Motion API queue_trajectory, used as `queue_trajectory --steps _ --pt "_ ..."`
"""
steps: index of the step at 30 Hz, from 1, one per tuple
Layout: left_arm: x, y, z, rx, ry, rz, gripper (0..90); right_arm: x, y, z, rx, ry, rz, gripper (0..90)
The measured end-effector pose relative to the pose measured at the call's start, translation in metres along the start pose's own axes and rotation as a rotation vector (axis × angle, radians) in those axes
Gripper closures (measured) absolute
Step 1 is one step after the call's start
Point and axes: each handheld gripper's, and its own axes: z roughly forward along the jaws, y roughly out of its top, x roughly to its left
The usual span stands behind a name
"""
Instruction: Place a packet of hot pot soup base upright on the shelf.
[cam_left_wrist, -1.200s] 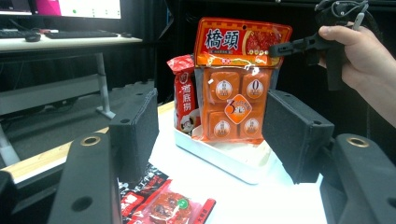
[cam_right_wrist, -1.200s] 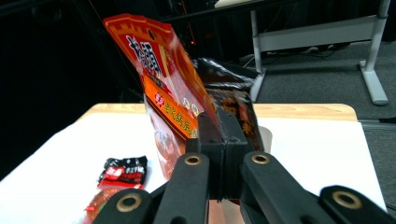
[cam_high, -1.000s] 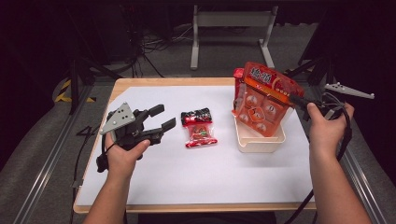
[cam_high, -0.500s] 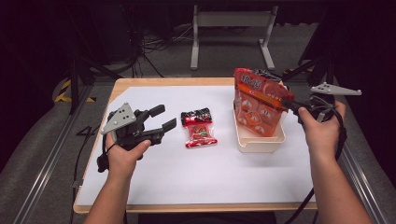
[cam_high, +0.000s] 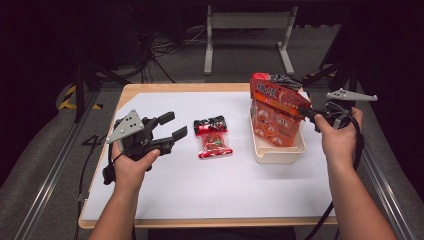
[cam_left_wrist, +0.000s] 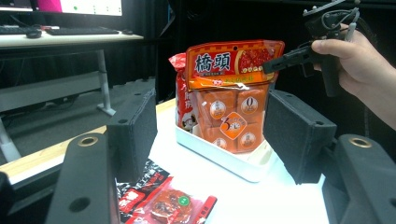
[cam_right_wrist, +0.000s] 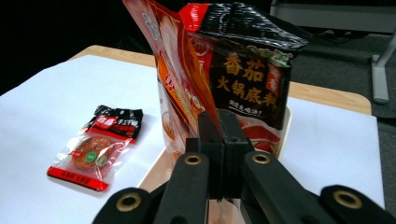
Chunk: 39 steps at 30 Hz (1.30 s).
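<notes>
Since the earlier frames, the orange snack bag (cam_high: 274, 117) has swung from a tilt to nearly upright and settled lower into the white tray (cam_high: 278, 153) at the right of the worktop (cam_high: 165, 200). The right gripper (cam_high: 306, 111) pinches the bag's top right edge, its fingers (cam_right_wrist: 218, 135) pressed together on the thin film, which keeps the bag standing so it can slot in edge-down. Just behind it in the tray stands a second pouch (cam_right_wrist: 252, 88) with a black top and Chinese lettering, so the bags appear to be filed side by side. The left gripper (cam_high: 172, 132) hovers over the left part of the worktop, fingers (cam_left_wrist: 133, 133) spread and empty, pointing right toward the tray, probably waiting for its turn. Between the left gripper and the tray, a small red and black packet (cam_high: 213, 136) lies flat on the white surface, likely next to be packed.
</notes>
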Motion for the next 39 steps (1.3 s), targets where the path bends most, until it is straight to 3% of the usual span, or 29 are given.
queue_trajectory --steps 7,9,12,18,24,28,32,39 --pt "0.003 -0.002 0.002 0.025 0.036 -0.013 29.8 -0.009 -0.001 0.0 -0.004 -0.037 0.012 89.5" --pt "0.006 -0.004 0.004 0.062 0.06 -0.019 27.7 -0.012 -0.002 0.001 -0.004 -0.052 0.012 89.4" --pt "0.008 -0.006 0.005 0.091 0.063 -0.029 25.6 -0.016 -0.003 0.001 -0.009 -0.063 0.025 88.9" --pt "0.01 -0.008 0.006 0.116 0.066 -0.034 24.1 -0.016 -0.004 0.0 -0.029 -0.051 0.008 79.3" --pt "0.012 -0.01 0.007 0.136 0.071 -0.037 23.0 -0.016 -0.006 -0.006 -0.085 -0.07 -0.005 54.5" --pt "0.014 -0.012 0.008 0.145 0.074 -0.043 22.5 -0.015 -0.007 -0.014 -0.123 -0.081 -0.022 43.8" --pt "0.015 -0.013 0.009 0.158 0.078 -0.044 22.0 -0.012 -0.008 -0.022 -0.15 -0.094 -0.043 39.3" --pt "0.019 -0.015 0.008 0.177 0.09 -0.036 21.0 -0.01 -0.009 -0.04 -0.206 -0.069 -0.056 37.6"
